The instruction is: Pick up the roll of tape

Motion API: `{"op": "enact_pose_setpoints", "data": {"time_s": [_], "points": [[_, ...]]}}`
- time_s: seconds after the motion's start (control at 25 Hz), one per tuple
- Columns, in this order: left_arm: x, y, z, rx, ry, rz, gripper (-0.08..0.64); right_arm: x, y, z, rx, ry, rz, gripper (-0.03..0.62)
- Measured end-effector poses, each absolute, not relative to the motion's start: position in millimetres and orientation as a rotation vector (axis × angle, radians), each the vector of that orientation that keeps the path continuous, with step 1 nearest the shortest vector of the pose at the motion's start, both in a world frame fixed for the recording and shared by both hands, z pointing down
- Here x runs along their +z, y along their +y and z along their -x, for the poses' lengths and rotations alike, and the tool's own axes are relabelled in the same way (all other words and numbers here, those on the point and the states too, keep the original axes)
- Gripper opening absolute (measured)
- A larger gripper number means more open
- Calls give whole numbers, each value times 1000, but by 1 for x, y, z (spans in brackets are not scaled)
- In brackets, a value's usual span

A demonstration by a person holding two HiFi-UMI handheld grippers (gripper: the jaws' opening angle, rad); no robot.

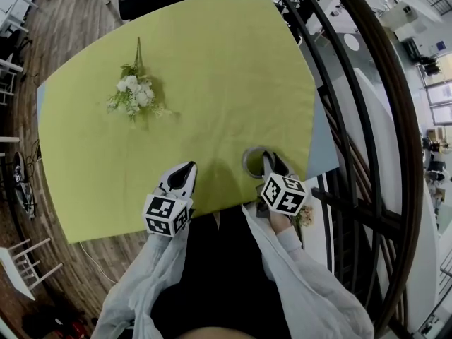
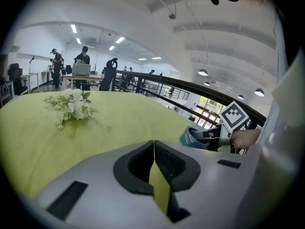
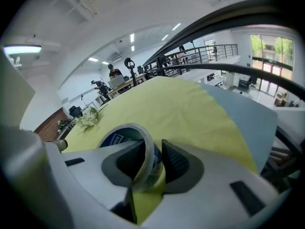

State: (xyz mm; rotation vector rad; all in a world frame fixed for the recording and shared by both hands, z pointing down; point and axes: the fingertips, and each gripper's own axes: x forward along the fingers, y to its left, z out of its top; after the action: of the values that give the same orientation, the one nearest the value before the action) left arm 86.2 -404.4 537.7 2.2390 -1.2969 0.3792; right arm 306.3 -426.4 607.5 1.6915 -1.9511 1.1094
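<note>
Right tongs (image 3: 153,159) pinch the roll of tape (image 3: 131,126) by its wall, so I judge a straight lift off the bench (image 1: 212,83) best; left tongs (image 2: 154,151) sit pressed together.

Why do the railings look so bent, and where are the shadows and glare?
Head view: the wide lens bows the railing; soft shadow lies under the flowers. Left gripper view: black rounded corners, ceiling lamps burn white. Right gripper view: the tape roll looms large, close to the lens.
</note>
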Motion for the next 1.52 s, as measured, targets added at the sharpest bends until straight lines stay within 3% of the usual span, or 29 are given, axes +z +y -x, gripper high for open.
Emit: {"op": "enact_pose_setpoints", "data": {"time_s": [0.48,1.16,1.52], "points": [[508,-421,-85,304,-1277,-2334,17,558,-441,-303,1036,-2041,-1793,80],[417,-456,-84,159,-1336,-2530,17,418,-460,-343,619,-2273,-2058,74],[378,-459,-79,61,-1435,-2567,17,383,-442,-355,515,-2371,-2122,69]]}}
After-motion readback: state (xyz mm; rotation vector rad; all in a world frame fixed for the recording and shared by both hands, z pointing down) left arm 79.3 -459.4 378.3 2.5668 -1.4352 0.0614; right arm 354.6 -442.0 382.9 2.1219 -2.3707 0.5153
